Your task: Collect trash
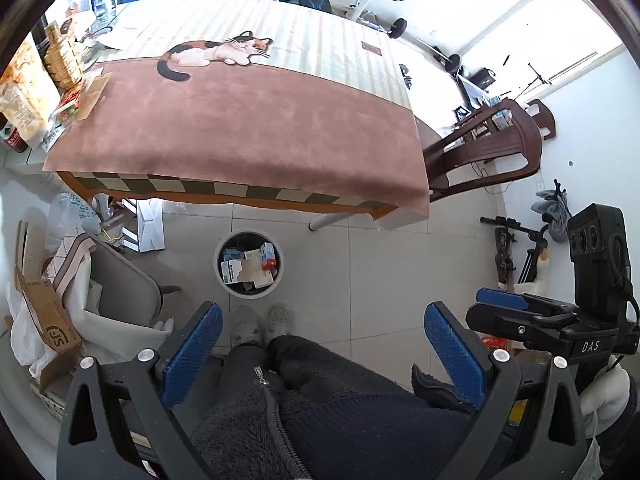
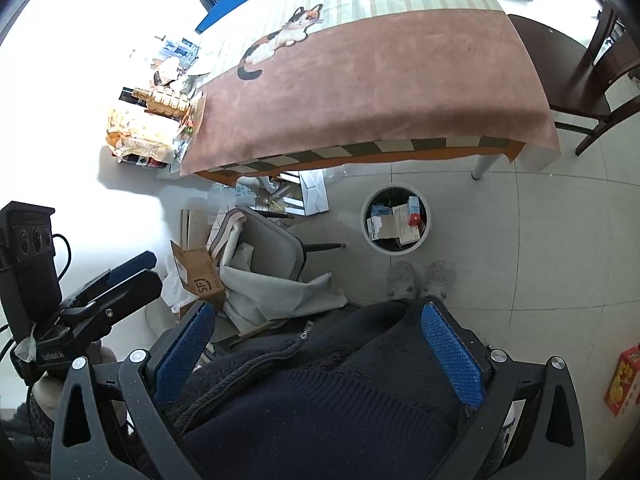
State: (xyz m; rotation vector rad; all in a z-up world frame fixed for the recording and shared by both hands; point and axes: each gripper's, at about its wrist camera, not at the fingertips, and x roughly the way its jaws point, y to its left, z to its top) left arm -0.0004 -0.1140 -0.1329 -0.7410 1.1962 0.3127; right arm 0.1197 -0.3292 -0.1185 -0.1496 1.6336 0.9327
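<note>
A white round trash bin [image 1: 248, 294] stands on the tiled floor in front of the table, holding several cartons [image 1: 236, 270] in blue, white and red. In the right wrist view the same bin [image 2: 394, 250] shows its cartons [image 2: 394, 222] too. My left gripper [image 1: 322, 354] is open and empty, held above the person's dark lap, well short of the bin. My right gripper [image 2: 320, 354] is also open with nothing between its blue pads [image 2: 452, 356]. Each gripper shows from the side in the other's view: the right gripper [image 1: 508, 310] and the left gripper [image 2: 120, 280].
The table [image 1: 240, 128] wears a pink-brown cloth with a cat picture; snack bags and a bottle [image 1: 60, 60] crowd its left end. A dark wooden chair [image 1: 488, 140] is at right, a grey chair [image 1: 120, 280] and cardboard box [image 1: 44, 312] at left. Slippers [image 1: 260, 322] touch the bin; a red box [image 2: 624, 380] lies on the floor.
</note>
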